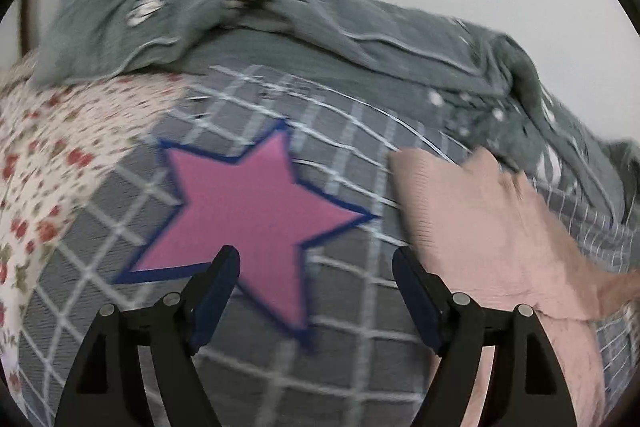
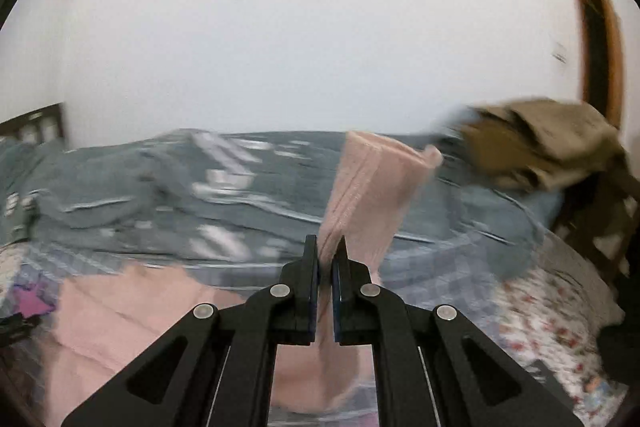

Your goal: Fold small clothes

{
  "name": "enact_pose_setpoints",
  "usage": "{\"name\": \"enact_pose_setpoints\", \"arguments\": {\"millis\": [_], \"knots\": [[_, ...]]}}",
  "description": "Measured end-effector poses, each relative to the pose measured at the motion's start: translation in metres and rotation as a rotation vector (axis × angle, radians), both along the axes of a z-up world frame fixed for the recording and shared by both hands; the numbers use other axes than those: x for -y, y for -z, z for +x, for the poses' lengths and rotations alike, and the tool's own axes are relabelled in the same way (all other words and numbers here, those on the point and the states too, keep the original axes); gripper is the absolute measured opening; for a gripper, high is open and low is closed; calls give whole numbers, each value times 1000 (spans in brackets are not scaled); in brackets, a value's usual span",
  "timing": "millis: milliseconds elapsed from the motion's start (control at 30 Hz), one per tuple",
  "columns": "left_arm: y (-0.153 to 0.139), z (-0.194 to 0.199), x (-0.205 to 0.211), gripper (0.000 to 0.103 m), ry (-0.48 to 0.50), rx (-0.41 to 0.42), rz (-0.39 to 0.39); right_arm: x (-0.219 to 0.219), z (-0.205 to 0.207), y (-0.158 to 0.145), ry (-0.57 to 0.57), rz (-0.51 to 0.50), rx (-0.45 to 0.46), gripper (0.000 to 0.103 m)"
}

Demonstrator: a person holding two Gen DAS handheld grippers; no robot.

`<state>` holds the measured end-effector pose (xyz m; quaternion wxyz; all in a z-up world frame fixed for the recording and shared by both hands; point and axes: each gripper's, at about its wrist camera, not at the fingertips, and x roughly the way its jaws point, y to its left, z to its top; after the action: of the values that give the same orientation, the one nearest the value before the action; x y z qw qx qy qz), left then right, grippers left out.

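A small pink knitted garment lies on the grey checked bedcover, to the right of a pink star patch. My left gripper is open and empty, hovering above the star, left of the garment. My right gripper is shut on a folded edge of the pink garment and lifts it above the bed; the rest of the garment lies flat below. The views are motion-blurred.
A rumpled grey-green quilt lies along the far side of the bed by the white wall. A floral sheet covers the left part. In the right wrist view a brown cloth hangs over a chair at the right.
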<state>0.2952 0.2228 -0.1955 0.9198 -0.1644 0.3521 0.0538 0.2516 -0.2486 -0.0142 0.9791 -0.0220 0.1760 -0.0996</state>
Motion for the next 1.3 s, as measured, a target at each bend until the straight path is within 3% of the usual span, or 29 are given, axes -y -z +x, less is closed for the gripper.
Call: {"name": "enact_pose_setpoints", "arguments": {"millis": [167,367,400,467,500,600,733,833,933,1100,1300], "knots": [[-1,-13,-37,77,-63,13,-23,-147,29,16,-248,-18,-40,5],[-1,-23,-50,77,-71,18,-43,-276,61,102,-449,7,-197,7],[-1,-25,-49,77,-66,17,-27,-285,65,116,-473,13,-229,10],[-1,-27,-43,77,-62,17,22,-304,72,147,-535,17,-318,34],[-1,-28,-40,77,-57,18,37,-308,73,157,-552,5,-355,34],[-3,-26,-28,77,-24,28,46,-293,55,159,-555,-15,-328,36],[-7,-18,-10,77,38,45,-2,-236,35,136,-490,15,-260,45],[-10,-10,9,77,104,55,-57,-175,21,123,-356,-33,-205,53],[-9,0,29,77,139,40,-80,-113,21,126,-225,-36,-227,54],[-4,17,56,77,134,18,-38,-28,32,151,-138,181,-332,54],[-2,27,58,77,101,27,-45,-21,56,165,-239,324,-352,54]]}}
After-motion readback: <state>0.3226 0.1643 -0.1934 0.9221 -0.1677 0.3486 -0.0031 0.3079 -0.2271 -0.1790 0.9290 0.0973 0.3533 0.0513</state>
